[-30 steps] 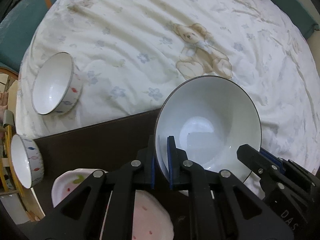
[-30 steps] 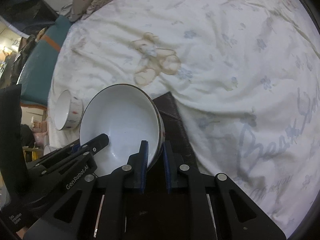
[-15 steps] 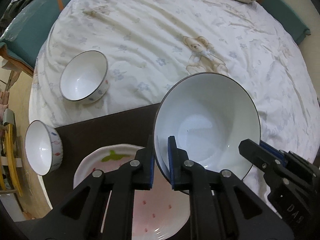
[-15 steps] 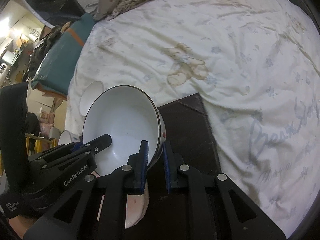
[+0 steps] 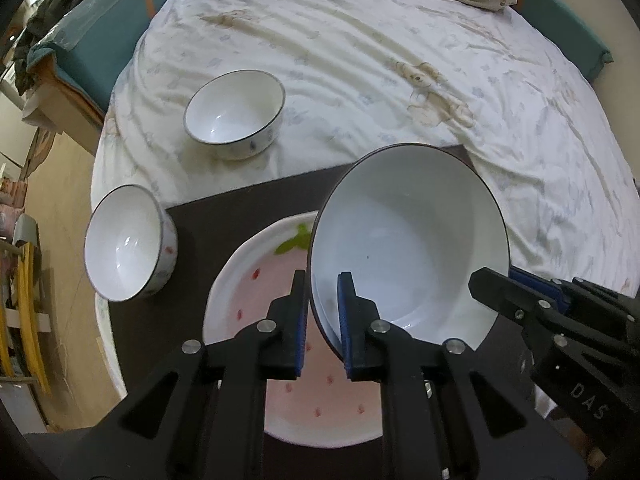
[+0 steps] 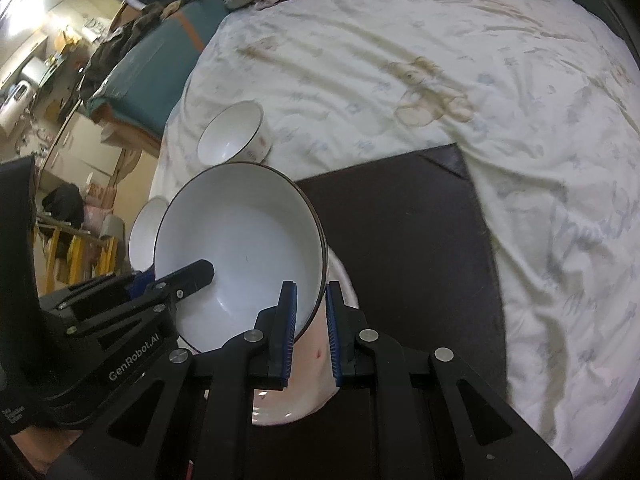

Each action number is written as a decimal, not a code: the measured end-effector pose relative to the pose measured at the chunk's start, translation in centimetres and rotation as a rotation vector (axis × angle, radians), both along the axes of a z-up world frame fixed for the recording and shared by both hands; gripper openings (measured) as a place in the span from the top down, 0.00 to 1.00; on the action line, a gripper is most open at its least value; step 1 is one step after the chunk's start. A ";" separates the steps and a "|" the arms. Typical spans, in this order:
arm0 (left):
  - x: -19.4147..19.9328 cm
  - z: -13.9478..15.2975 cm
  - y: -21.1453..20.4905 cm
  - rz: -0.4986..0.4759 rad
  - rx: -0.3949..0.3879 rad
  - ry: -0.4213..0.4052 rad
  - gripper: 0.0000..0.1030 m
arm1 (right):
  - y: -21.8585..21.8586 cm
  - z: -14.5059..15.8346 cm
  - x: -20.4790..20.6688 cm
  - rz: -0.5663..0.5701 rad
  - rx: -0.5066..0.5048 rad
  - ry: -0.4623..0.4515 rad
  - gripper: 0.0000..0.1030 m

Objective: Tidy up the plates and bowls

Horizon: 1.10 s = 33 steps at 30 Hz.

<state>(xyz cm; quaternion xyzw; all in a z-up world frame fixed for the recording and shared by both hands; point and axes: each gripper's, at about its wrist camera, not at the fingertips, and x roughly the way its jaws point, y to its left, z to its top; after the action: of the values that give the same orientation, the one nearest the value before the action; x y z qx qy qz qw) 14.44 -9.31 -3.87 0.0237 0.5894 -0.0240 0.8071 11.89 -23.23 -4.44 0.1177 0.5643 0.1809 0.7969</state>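
Observation:
A large white bowl [image 5: 412, 240] with a dark rim hangs tilted above a pink strawberry-pattern plate [image 5: 256, 304]. My left gripper [image 5: 323, 312] is shut on its left rim, and my right gripper [image 6: 311, 312] is shut on its opposite rim. In the right wrist view the same large bowl [image 6: 244, 248] hides most of the plate [image 6: 312, 364]. Two small white bowls stand to the left: one small bowl [image 5: 236, 114] on the bedsheet, the other small bowl [image 5: 126, 248] at the mat's left edge.
A dark brown mat [image 6: 404, 232] lies on the bed under the plate. The white bear-print sheet [image 5: 400, 52] spreads beyond it. A teal cushion [image 5: 92, 28] and clutter line the left side, with wooden floor [image 5: 60, 216] below the bed edge.
Both grippers have carried the large bowl back and left over the mat. The pink plate now lies almost fully in view beneath it, and both small bowls appear farther right.

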 end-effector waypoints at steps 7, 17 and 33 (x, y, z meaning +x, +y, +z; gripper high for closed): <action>-1.5 -1.0 2.4 -0.005 -0.024 0.020 0.89 | 2.3 -0.9 -1.6 0.030 -0.020 0.010 0.84; -2.6 -2.4 4.7 -0.013 -0.063 0.023 0.89 | 4.4 -3.1 -3.1 0.055 -0.044 0.048 0.84; -1.9 -4.9 7.0 0.035 -0.135 0.075 0.89 | 5.6 -4.3 -2.1 0.069 -0.028 0.046 0.84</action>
<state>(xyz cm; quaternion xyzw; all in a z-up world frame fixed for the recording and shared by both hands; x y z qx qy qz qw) 12.55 -2.31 -8.82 -0.0420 0.6165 -0.0506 0.7846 9.82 -17.65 -8.77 0.0913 0.5887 0.1975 0.7785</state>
